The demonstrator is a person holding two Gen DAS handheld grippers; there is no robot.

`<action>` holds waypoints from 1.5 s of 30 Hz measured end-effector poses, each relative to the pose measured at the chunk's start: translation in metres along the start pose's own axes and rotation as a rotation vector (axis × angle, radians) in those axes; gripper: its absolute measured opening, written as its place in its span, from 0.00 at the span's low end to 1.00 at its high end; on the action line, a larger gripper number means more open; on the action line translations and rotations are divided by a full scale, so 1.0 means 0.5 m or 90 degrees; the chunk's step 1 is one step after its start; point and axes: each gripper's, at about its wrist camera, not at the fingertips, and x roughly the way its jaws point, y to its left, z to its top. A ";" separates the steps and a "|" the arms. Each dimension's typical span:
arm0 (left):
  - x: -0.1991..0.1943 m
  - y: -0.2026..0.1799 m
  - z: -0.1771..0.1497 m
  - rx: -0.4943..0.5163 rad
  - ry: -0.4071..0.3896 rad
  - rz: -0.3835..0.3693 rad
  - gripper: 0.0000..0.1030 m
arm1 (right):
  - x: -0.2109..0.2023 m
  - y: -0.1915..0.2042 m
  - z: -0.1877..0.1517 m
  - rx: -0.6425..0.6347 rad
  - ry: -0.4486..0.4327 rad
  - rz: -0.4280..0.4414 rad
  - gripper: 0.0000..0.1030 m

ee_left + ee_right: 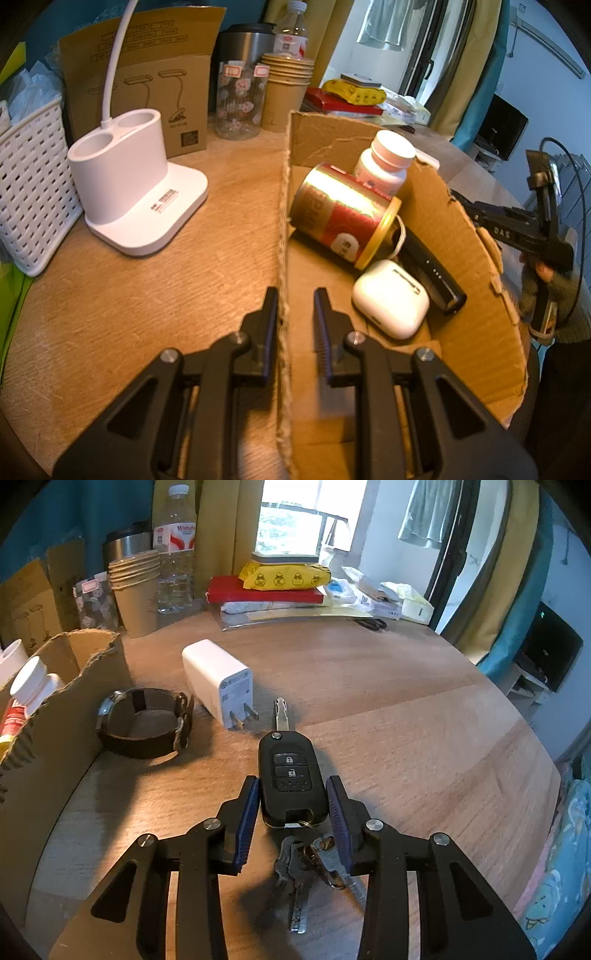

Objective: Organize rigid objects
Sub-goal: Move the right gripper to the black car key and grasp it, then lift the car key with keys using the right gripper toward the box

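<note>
Right wrist, right gripper [291, 801] straddling car key [291, 775] (pads nearly touching), wooden table [424, 720]

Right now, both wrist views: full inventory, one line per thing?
cardboard box: 1, brown, on the table
tin can: 1, red and gold, lying in the box
pill bottle: 1, white, in the box
earbuds case: 1, white, in the box
car key fob: 1, black, on the table
charger plug: 1, white, on the table
wristwatch: 1, dark, beside the box
lamp base: 1, white
paper cups: stack, tan
left claw: shut on the box wall
right claw: astride the fob, contact unclear
</note>
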 end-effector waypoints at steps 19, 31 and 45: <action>0.000 0.000 0.000 0.000 0.000 0.000 0.20 | -0.111 0.008 0.009 0.033 -0.090 0.005 0.37; 0.000 0.000 0.000 0.000 0.000 0.000 0.20 | -0.170 0.025 0.026 0.025 -0.129 0.007 0.37; 0.000 0.000 0.000 0.000 0.000 0.000 0.20 | -0.225 0.064 0.054 0.003 -0.166 0.027 0.37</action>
